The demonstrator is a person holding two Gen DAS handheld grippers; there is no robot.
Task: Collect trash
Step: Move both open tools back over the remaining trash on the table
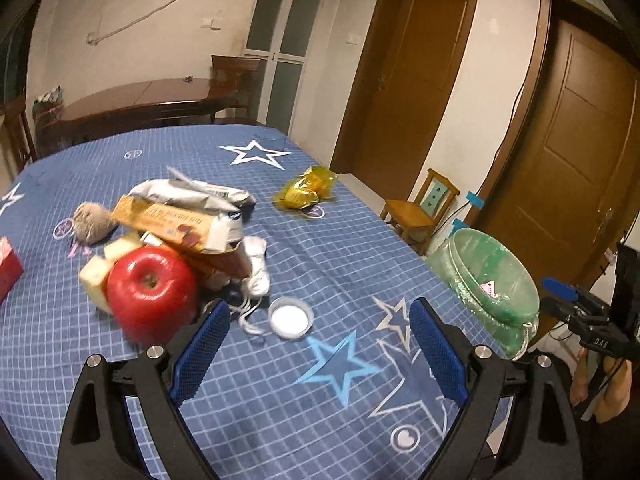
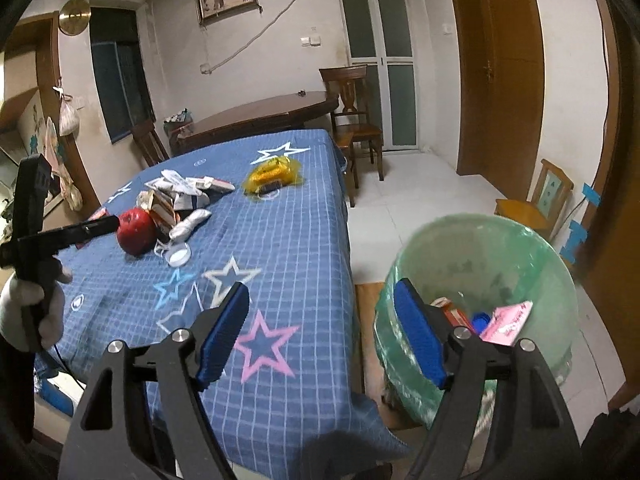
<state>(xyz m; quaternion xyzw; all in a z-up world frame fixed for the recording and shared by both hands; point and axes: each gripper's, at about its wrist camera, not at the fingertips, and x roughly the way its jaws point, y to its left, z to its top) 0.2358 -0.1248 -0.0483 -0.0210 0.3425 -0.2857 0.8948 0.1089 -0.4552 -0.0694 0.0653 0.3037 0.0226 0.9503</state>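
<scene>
My left gripper (image 1: 320, 316) is open and empty, low over the blue star tablecloth (image 1: 280, 400), just before a white bottle cap (image 1: 291, 317). Left of it lie a red apple (image 1: 151, 294), an orange carton (image 1: 168, 220), silver wrappers (image 1: 192, 194) and a white string (image 1: 248, 312). A yellow wrapper (image 1: 306, 188) lies farther back. My right gripper (image 2: 322, 304) is open and empty, at the table's right edge beside the green-lined bin (image 2: 480, 248), which holds a pink packet (image 2: 506, 322) and other trash. The bin also shows in the left wrist view (image 1: 492, 280).
A grey fuzzy ball (image 1: 92, 222), pale cheese-like blocks (image 1: 96, 272) and a red box (image 1: 8, 268) lie at the table's left. A small wooden chair (image 2: 532, 204) stands behind the bin. A dark dining table (image 2: 260, 114) and chairs stand at the back.
</scene>
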